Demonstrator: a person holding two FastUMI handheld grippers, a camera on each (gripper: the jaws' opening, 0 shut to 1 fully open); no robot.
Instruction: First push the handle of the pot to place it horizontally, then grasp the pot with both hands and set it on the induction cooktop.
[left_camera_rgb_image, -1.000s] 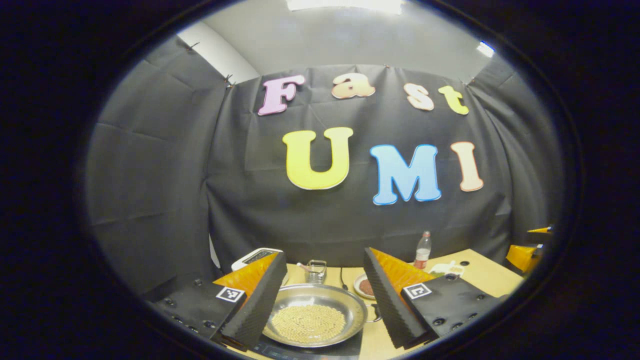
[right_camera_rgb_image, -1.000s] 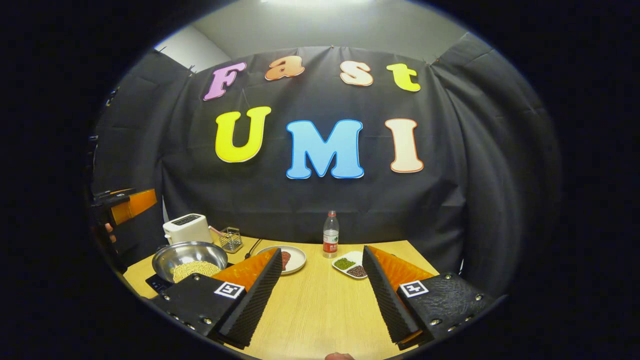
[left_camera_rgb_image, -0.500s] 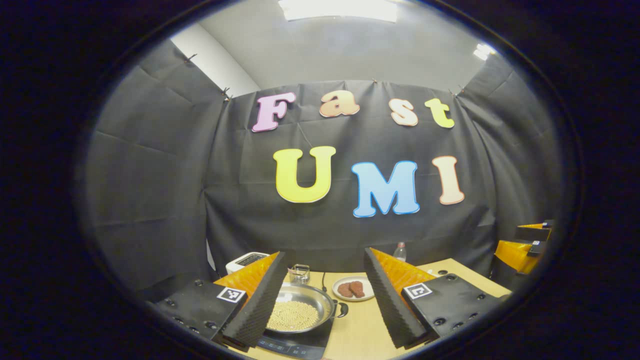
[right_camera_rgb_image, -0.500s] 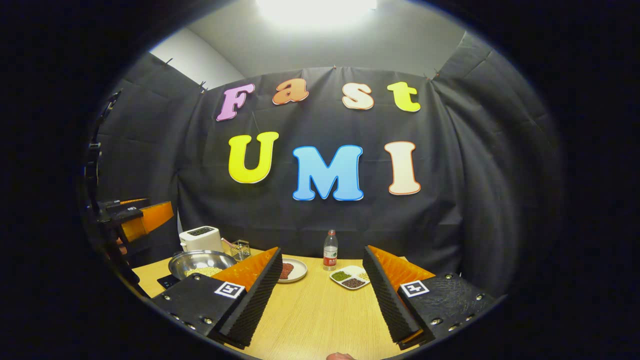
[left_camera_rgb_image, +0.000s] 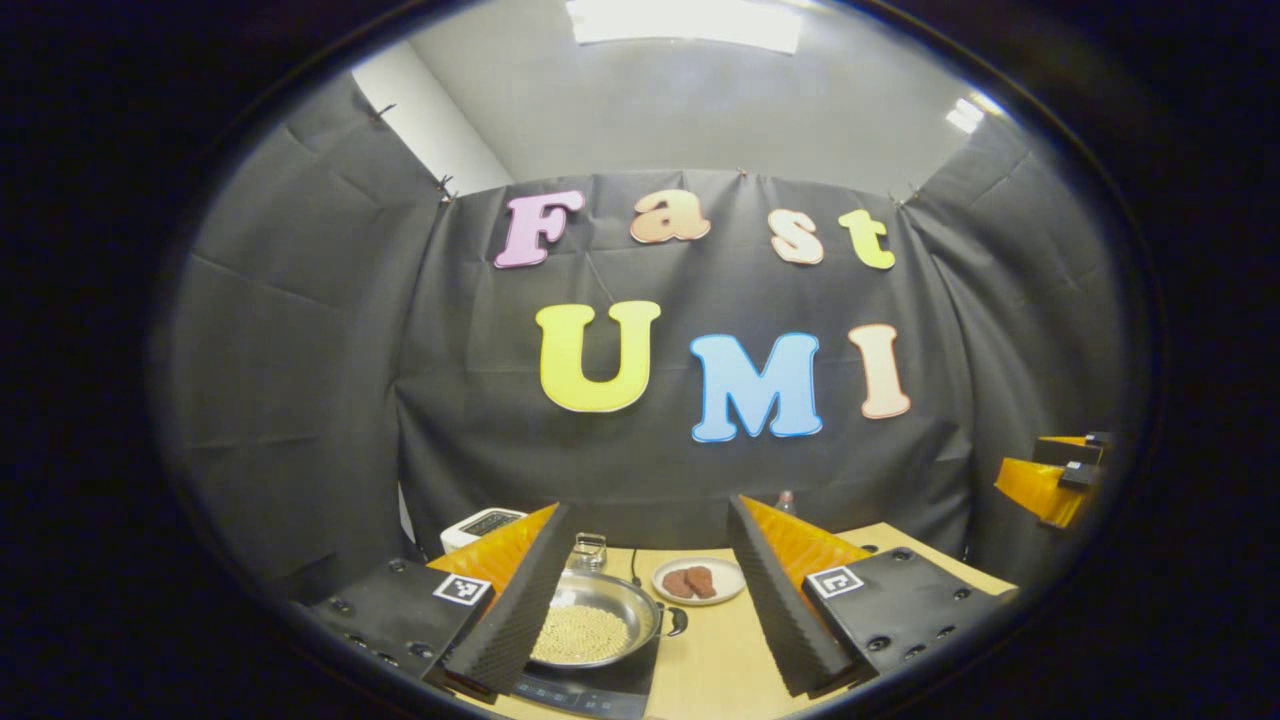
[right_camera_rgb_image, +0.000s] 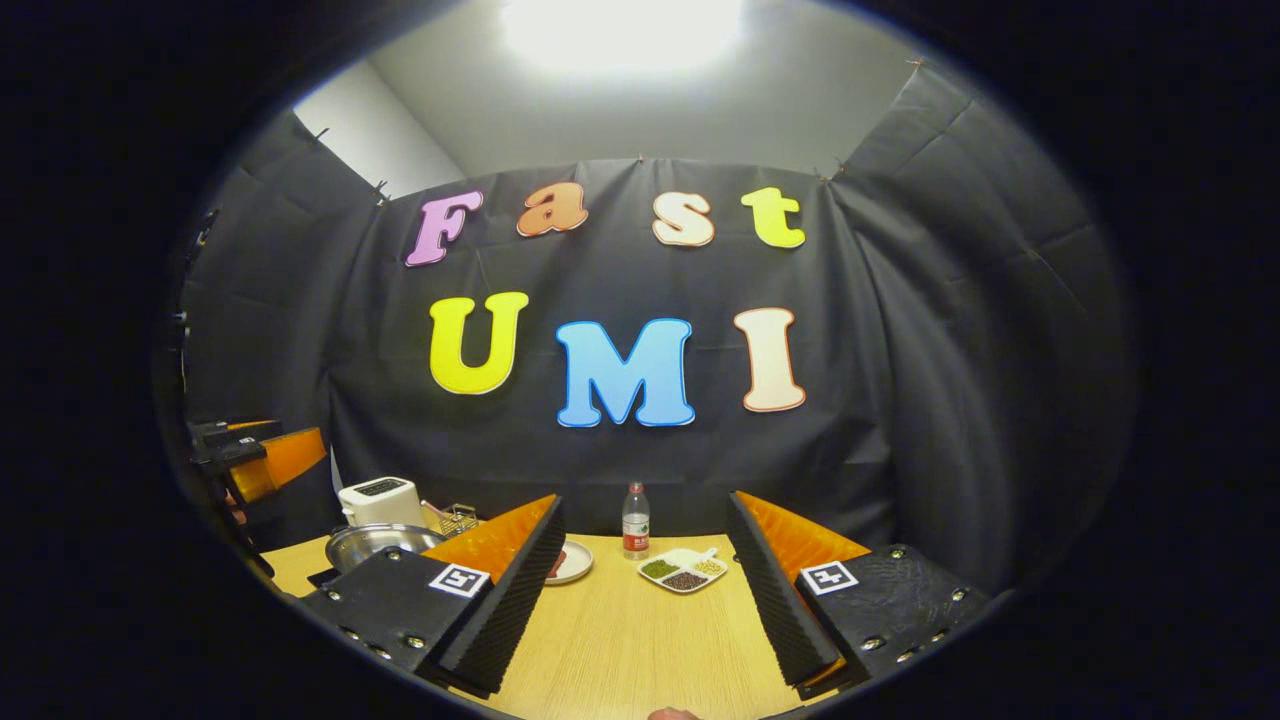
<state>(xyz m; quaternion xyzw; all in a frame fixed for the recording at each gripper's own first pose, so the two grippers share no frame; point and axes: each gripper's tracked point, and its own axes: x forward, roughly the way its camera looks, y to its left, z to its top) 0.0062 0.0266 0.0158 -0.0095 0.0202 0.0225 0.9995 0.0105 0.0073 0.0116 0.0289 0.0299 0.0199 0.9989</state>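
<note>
1. The pot (left_camera_rgb_image: 595, 628) is a shallow, shiny steel pan sitting right on the black induction cooktop (left_camera_rgb_image: 590, 686) at the left end of the table (left_camera_rgb_image: 715, 655). It holds a flat layer of small pale yellow beans (left_camera_rgb_image: 582, 633). A short dark handle (left_camera_rgb_image: 677, 622) sticks out sideways on its right. In the right gripper view the same pot (right_camera_rgb_image: 378, 541) shows as a low silver rim.

2. Just beyond the pot is a small round white plate (left_camera_rgb_image: 698, 580) with two reddish-brown pieces on it. In the right gripper view there's also a white divided dish (right_camera_rgb_image: 684, 571), its compartments holding green, dark and pale grains, plus a clear plastic bottle (right_camera_rgb_image: 635, 522) standing upright just behind it.

3. Back-left corner: a boxy white toaster (right_camera_rgb_image: 379, 501) and a little wire-mesh basket (right_camera_rgb_image: 458, 519) next to it. Can't make out what's in the basket.

4. The table is light wood-grain, smooth and matte.

5. The left gripper (left_camera_rgb_image: 650, 600) hangs above the near side of the pot with its jaws wide apart, touching nothing. The ribbed fingers (left_camera_rgb_image: 520, 610) look like wedges.

6. The right gripper (right_camera_rgb_image: 645, 590) is over bare tabletop, jaws spread apart too, nothing between them. It also turns up at the far right edge of the left gripper view.
</note>
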